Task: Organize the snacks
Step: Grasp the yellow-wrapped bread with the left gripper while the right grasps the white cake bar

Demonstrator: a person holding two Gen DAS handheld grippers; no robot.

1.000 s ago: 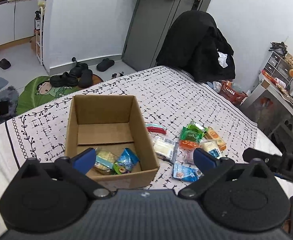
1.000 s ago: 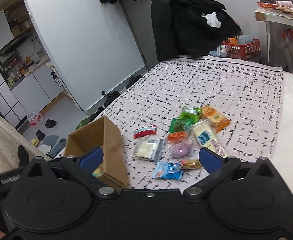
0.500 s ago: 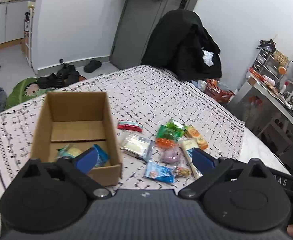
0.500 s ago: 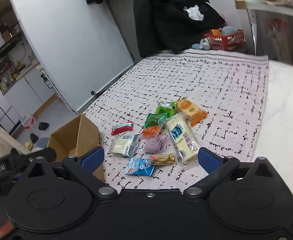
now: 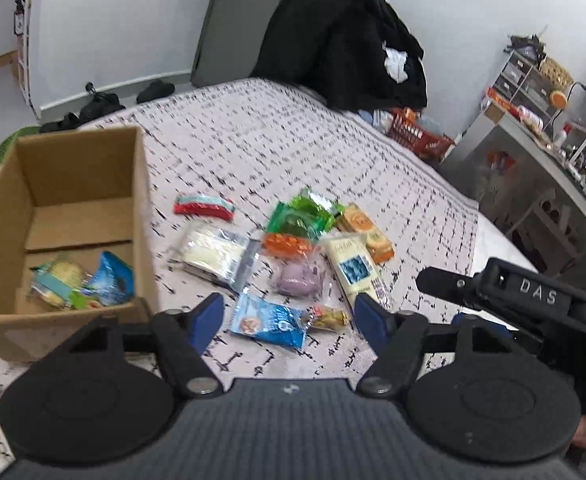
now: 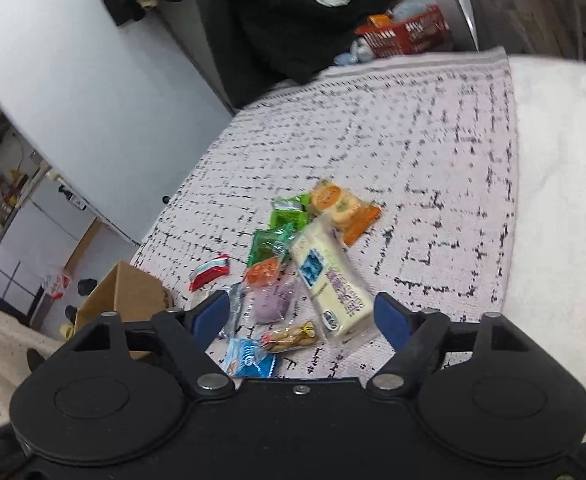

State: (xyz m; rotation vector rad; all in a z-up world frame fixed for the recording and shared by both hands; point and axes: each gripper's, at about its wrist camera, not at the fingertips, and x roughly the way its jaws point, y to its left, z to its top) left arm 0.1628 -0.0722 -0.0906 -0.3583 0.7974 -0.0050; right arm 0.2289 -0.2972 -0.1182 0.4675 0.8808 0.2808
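Covering most of both views, the bed [image 5: 333, 152] carries the box [image 5: 73, 184] at left of the left view, with 2 packets [image 5: 89, 280] already inside. About 9 snacks [image 5: 293, 248] lie loose at centre, so most sorting is left. Both claws have just been narrowing yet grip nothing: the left claw [image 5: 289, 320] stands half-wide over the blue packet [image 5: 269, 320], the right claw [image 6: 301, 316] fairly wide around the cream bar [image 6: 329, 276] and the small nut packet [image 6: 293, 334], lower centre.
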